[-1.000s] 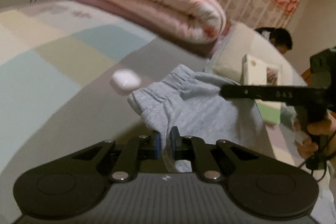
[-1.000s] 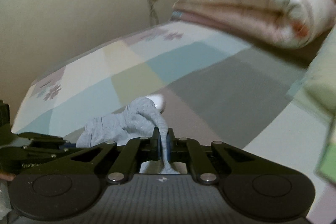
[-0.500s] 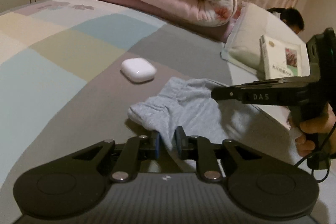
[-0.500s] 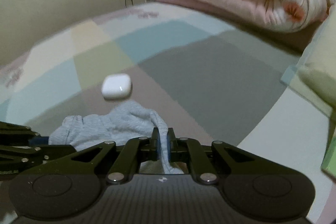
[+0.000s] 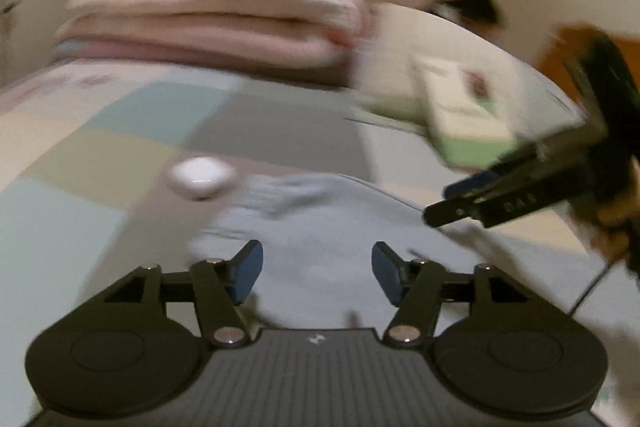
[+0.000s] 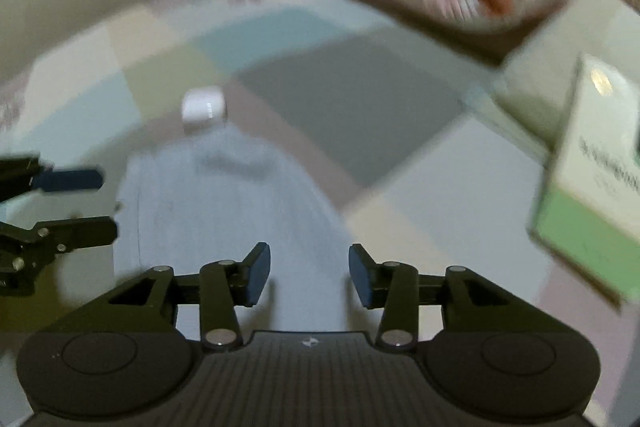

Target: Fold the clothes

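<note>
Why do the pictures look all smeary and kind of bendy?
Left wrist view: motion blur smears the blanket, book and grey garment, while the left gripper stays sharp. Right wrist view: similar smear on the white case and bed; the right gripper is crisp. Both are fisheye, so edges curve, and the light is dim and yellowish.

My left gripper [image 5: 317, 277] is matte black: two round discs at seven and five o'clock, a ribbed grey-black deck between them carrying a small white mark, and angled linkage arms pinned with silver screws. Its fingers [image 5: 249, 277] end in dark blue pads. My right gripper [image 6: 309, 275] is built the same, blue pads [image 6: 256, 275] included. In the left view at three o'clock it shows white lettering on its side, blurred, and a thin black cable trailing below the hand [image 5: 612, 227].
</note>
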A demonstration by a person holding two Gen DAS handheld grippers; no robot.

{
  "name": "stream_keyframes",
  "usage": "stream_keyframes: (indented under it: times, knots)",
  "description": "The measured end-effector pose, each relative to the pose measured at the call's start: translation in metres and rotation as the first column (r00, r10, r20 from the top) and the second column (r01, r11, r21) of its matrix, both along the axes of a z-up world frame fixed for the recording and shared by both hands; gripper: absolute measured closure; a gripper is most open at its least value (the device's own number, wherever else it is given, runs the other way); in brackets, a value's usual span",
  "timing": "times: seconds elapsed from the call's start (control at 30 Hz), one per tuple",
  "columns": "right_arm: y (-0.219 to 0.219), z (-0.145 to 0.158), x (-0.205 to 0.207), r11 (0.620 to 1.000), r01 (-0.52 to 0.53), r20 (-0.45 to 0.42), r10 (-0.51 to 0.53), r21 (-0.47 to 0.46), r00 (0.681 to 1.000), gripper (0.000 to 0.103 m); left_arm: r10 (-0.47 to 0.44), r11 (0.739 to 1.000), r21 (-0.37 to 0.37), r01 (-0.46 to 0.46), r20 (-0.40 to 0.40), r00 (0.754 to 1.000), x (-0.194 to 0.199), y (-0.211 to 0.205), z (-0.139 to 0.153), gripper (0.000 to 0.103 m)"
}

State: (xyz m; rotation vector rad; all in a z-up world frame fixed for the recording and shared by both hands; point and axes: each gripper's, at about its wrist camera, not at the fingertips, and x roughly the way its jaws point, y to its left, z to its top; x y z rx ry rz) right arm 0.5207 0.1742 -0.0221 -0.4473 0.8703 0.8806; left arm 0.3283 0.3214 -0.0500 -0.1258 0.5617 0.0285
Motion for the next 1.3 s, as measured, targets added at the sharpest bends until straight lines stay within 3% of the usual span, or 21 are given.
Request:
stream_keyframes:
  times: [0.07, 0.2, 0.37, 0.47, 0.57, 0.7, 0.87, 1.0, 1.17, 1.23, 1.3]
  knots:
    - [-0.021, -0.008, -0.001, 0.998, 0.055, -0.044, -0.056, -0.029, 0.997, 0.052, -0.042, 0.998, 0.042, 0.043, -0.032, 0.999, 0.006, -0.013, -0.010, 0.041]
    - [-0.041, -0.028, 0.008, 0.991, 0.128, -0.076, -0.130, -0.022, 0.989, 0.052, -0.042, 0.999, 0.026, 0.046, -0.140, 0.989, 0.018, -0.016, -0.029, 0.041]
    - [-0.024, -0.036, 0.020, 0.981, 0.188, -0.055, -0.186, 0.048, 0.981, 0.041, -0.048, 0.999, 0.003, 0.049, -0.164, 0.985, 0.016, -0.010, -0.027, 0.036]
    - [-0.012, -0.038, 0.023, 0.975, 0.212, -0.023, -0.211, 0.063, 0.977, 0.033, -0.048, 0.998, 0.031, 0.054, -0.166, 0.985, 0.013, -0.014, -0.027, 0.034]
    - [-0.006, -0.037, 0.025, 0.970, 0.233, -0.002, -0.234, 0.072, 0.972, 0.032, -0.052, 0.996, 0.056, 0.062, -0.167, 0.985, 0.013, -0.016, -0.028, 0.032]
    - [-0.046, -0.005, 0.002, 0.975, 0.217, 0.024, -0.218, 0.045, 0.976, 0.031, -0.049, 0.997, 0.051, 0.058, -0.164, 0.985, 0.014, -0.014, -0.025, 0.031]
    - [-0.135, 0.026, -0.051, 0.971, 0.234, 0.096, -0.228, -0.049, 0.969, 0.019, -0.049, 0.998, 0.039, 0.056, -0.156, 0.987, 0.011, -0.014, -0.019, 0.030]
    - [-0.230, 0.020, -0.087, 0.914, 0.382, 0.077, -0.375, -0.133, 0.924, 0.018, -0.094, 0.994, 0.034, 0.099, -0.139, 0.986, 0.009, -0.021, -0.017, 0.026]
    - [-0.342, 0.011, -0.100, 0.800, 0.589, -0.002, -0.593, -0.119, 0.805, 0.017, -0.066, 0.992, 0.091, 0.083, -0.178, 0.982, 0.011, -0.031, -0.017, 0.026]
    - [-0.376, 0.001, -0.095, 0.755, 0.644, -0.047, -0.652, -0.123, 0.756, 0.017, -0.071, 0.985, 0.141, 0.098, -0.185, 0.980, 0.012, -0.041, -0.011, 0.026]
    - [-0.391, -0.010, -0.090, 0.732, 0.672, -0.075, -0.681, -0.114, 0.729, 0.017, -0.081, 0.974, 0.193, 0.115, -0.177, 0.981, 0.014, -0.056, -0.003, 0.026]
